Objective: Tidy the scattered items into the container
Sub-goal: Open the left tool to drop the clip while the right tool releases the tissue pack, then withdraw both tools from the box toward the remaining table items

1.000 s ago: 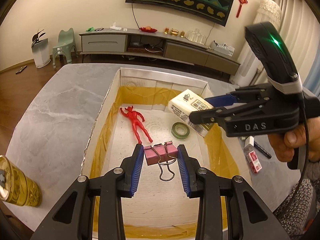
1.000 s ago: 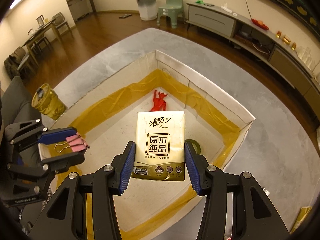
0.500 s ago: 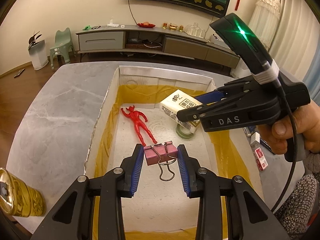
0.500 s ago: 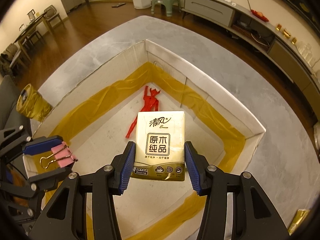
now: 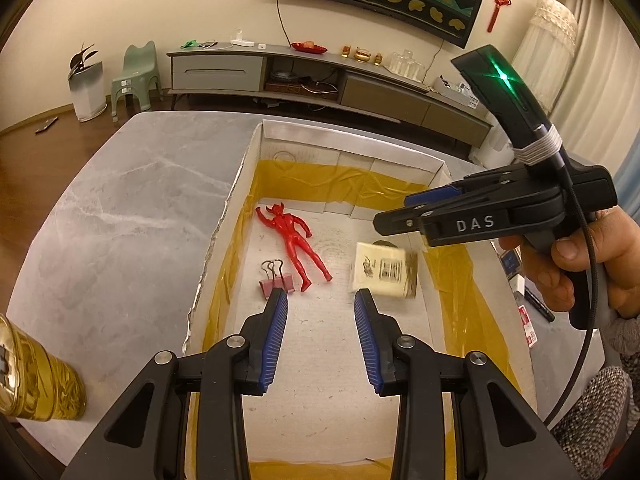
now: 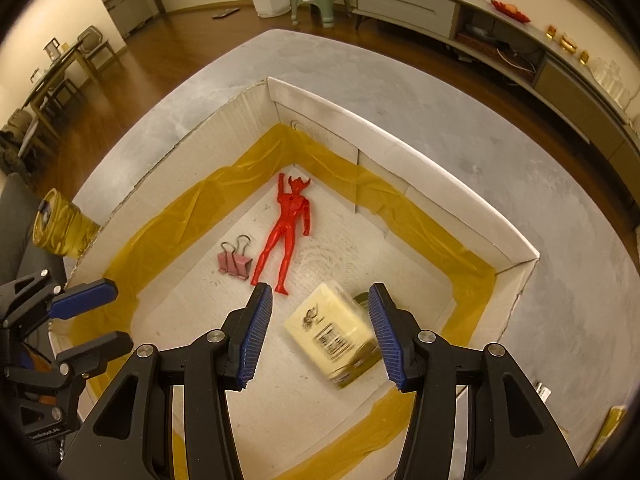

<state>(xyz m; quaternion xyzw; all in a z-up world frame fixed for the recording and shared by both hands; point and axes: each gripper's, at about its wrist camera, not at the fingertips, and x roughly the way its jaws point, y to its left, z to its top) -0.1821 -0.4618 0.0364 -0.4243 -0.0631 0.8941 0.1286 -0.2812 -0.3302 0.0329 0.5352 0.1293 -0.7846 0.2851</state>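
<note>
Grey marble table (image 5: 120,208) bears cardboard box (image 5: 352,148) (open-topped), gold can (image 5: 36,376).

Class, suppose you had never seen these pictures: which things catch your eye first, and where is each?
The bright red plastic toy figure lies flat on the floor of the white cardboard box. A pink metal binder clip sits beside its legs. A blurred pale yellow tissue pack lies below the open right claw.

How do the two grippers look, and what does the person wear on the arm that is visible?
Both grippers are black plastic with silver screws and ribbed blue pads on the fingers. The left gripper shows two such fingers. The right gripper bears white letters "DAS", a green light on its upper part, white cord wrapped around it and a black cable. The hand holding it ends in a grey speckled knit sleeve.
</note>
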